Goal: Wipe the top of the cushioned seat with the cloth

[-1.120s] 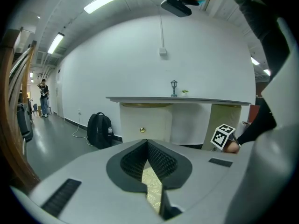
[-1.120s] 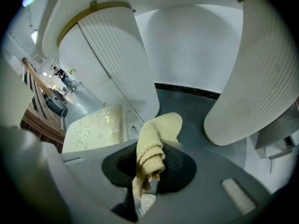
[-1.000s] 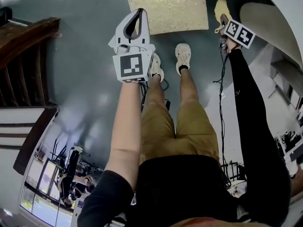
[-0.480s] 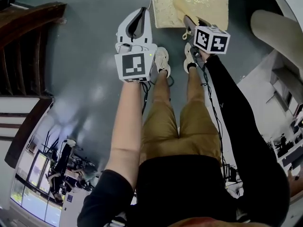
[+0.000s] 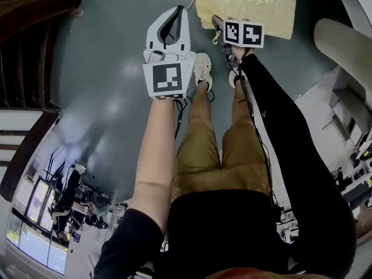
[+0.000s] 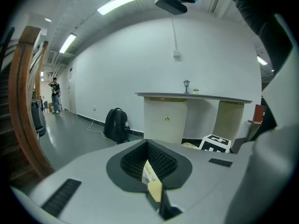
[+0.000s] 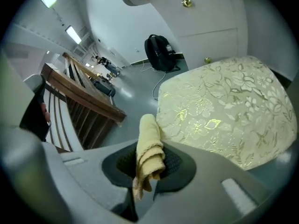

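Grey polished floor (image 5: 99,74) fills most of the head view, with a dark wooden stair rail (image 5: 35,2) along its left edge. Right of that, the left gripper (image 5: 174,16) is held out level over bare floor, well apart from the seat. Its own view shows the jaws pressed together with nothing of the task in them. Only a small pale slip shows at the seam, and I cannot tell whether it is nipped there or stuck to a pad. Beyond those jaws stand a black backpack (image 6: 116,125) against the wall and a white cabinet (image 6: 164,120).

Further right are the person's legs and pale shoes (image 5: 203,70), then the right gripper (image 7: 149,168). Its jaws are clamped on the yellow cloth (image 7: 149,146), which stands up between the pads in a folded roll with a loose end hanging toward the camera. The cloth sits at the near left corner of the cushioned seat (image 5: 256,2), a pale gold floral cushion just ahead of the person's feet. The right gripper view puts the roll's tip against that corner's edge, though real contact with the top cannot be confirmed.

By my reading the wipe is only at its start. The cloth is gripped and brought to the seat, but nearly all of the top lies beyond it, so the strokes across the cushion are yet to be made
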